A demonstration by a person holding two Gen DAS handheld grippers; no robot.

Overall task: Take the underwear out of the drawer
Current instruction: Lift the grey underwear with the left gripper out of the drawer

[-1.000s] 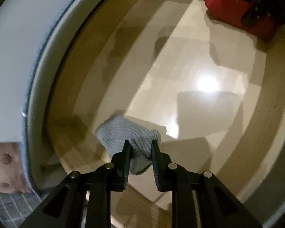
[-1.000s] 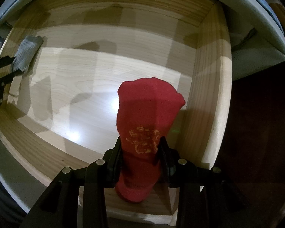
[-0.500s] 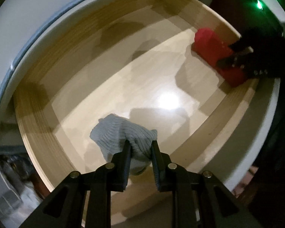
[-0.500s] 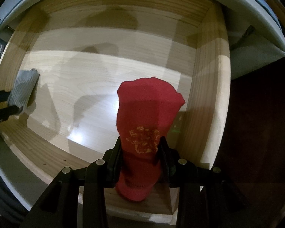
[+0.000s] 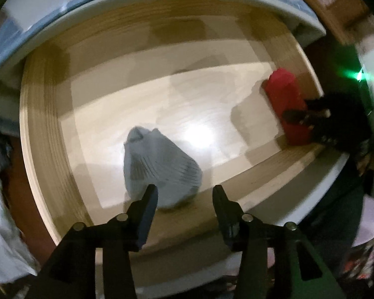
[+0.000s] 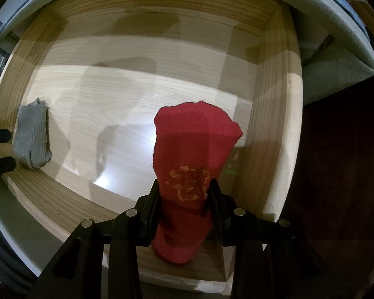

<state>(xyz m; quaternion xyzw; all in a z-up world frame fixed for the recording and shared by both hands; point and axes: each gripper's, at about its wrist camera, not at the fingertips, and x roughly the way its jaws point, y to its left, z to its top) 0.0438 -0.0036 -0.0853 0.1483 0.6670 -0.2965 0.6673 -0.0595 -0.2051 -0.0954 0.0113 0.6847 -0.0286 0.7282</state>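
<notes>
Two garments sit in the wooden drawer (image 5: 47, 129). Left wrist view: the left hand-held gripper (image 5: 184, 199) is spread wide, gripping nothing, with the grey underwear (image 5: 159, 164) lying loose near the drawer's front edge, probably lined up for a grab. Right wrist view: the right hand-held gripper (image 6: 184, 196) is clamped on the red underwear (image 6: 194, 154) by the drawer's front right corner, looking ready to lift out.

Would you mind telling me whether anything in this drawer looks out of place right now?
Yes: the grey garment lies loose on the drawer floor near the front wall, with the left tongs wide open around nothing. The right tongs are clamped on the red garment. So only one of the two pieces is gripped.
</notes>
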